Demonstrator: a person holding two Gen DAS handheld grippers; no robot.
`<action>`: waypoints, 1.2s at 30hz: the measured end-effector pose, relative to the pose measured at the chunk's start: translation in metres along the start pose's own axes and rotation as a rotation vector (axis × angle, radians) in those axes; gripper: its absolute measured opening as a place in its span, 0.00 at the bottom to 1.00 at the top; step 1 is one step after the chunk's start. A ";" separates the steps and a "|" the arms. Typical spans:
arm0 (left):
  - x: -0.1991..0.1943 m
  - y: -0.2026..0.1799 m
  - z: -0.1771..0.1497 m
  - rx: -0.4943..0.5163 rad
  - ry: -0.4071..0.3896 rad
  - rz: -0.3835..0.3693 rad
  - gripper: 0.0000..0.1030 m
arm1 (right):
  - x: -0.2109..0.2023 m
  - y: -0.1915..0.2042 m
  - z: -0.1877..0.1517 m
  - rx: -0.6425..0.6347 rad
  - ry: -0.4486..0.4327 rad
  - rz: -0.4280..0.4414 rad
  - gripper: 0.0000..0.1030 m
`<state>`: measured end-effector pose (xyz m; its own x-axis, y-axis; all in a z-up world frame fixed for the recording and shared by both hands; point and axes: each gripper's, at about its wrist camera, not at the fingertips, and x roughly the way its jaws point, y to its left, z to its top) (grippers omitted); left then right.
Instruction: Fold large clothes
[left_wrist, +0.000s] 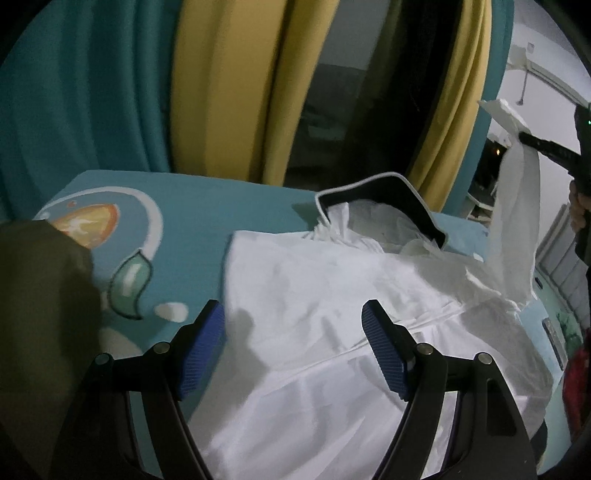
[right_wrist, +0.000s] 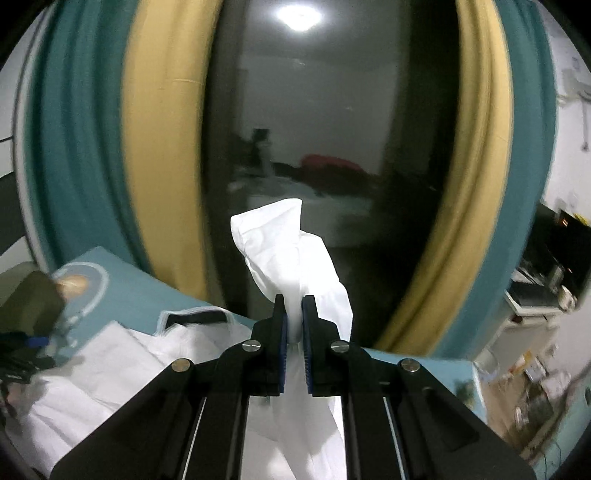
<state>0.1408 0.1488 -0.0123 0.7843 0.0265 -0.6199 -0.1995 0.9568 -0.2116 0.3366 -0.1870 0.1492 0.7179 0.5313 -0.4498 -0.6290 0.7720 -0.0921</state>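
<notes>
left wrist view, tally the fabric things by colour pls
white: 1, the garment, its sleeve lifted by the right claw
teal: 2, the bed cover and the left curtain
yellow: 2, curtains and
olive: 1, a cloth at the left edge
total: 6

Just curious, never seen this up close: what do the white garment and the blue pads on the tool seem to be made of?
White garment: looks like thin woven cloth, matte, since it creases sharply and hangs limp where the right tool pinches it. Blue pads on the left tool: probably rubber or soft plastic, judging by the fine ribbed texture.
</notes>
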 end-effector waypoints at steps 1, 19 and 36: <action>-0.003 0.004 0.000 -0.006 -0.005 0.002 0.78 | 0.001 0.008 -0.001 -0.002 -0.001 0.016 0.07; -0.007 0.062 -0.017 -0.048 0.038 0.093 0.78 | 0.177 0.207 -0.115 -0.015 0.417 0.353 0.11; 0.096 0.000 0.045 0.149 0.146 -0.062 0.78 | 0.093 0.005 -0.163 0.213 0.420 0.078 0.64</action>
<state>0.2420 0.1637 -0.0378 0.6968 -0.0656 -0.7143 -0.0563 0.9877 -0.1456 0.3517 -0.1908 -0.0376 0.4607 0.4374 -0.7723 -0.5698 0.8129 0.1205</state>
